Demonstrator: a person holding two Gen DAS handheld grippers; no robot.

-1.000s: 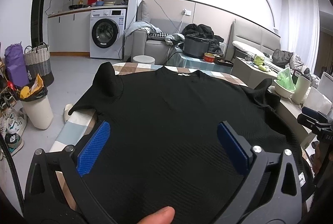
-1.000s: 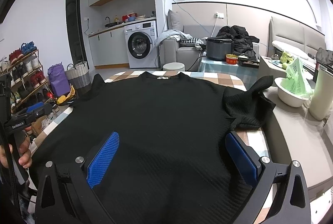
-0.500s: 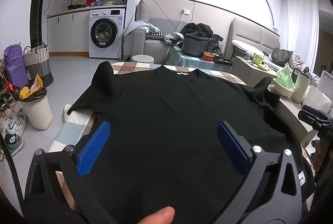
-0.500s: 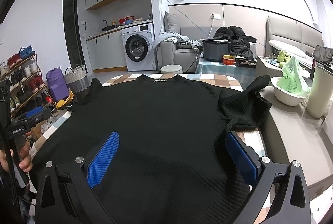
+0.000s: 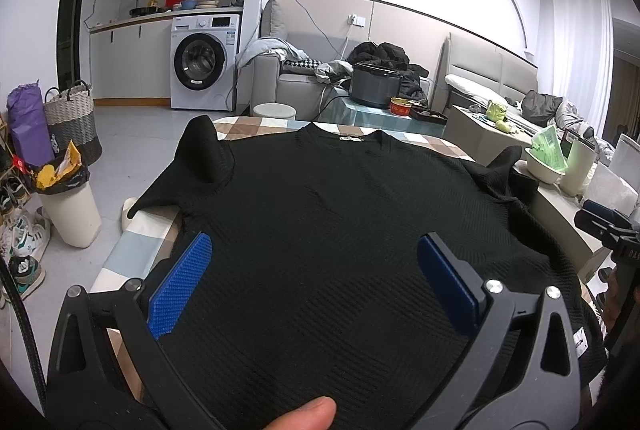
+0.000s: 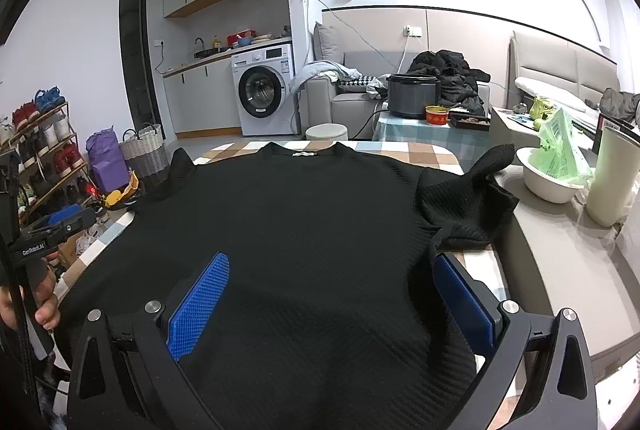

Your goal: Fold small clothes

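A black ribbed short-sleeved top (image 5: 320,214) (image 6: 288,222) lies flat on a checked table (image 5: 256,128) (image 6: 404,150), collar at the far side. Its left sleeve (image 5: 200,158) stands up in a peak. The right sleeve (image 6: 468,198) is bunched at the table's right edge. My left gripper (image 5: 314,262) hovers open above the near hem, blue pads wide apart, nothing between them. My right gripper (image 6: 330,278) is open too, over the hem's right part. A fingertip (image 5: 304,410) shows at the bottom of the left wrist view.
A white bin (image 5: 72,206) with a black bag stands on the floor to the left. To the right, a bowl (image 6: 552,178) with a green bag and a tall cream cup (image 6: 612,178) sit on a grey counter. A washing machine (image 6: 266,90) and sofa lie beyond.
Both grippers have risen and tilted slightly, so the top sits a little lower in each view. Jaws stay open; the garment has not moved.
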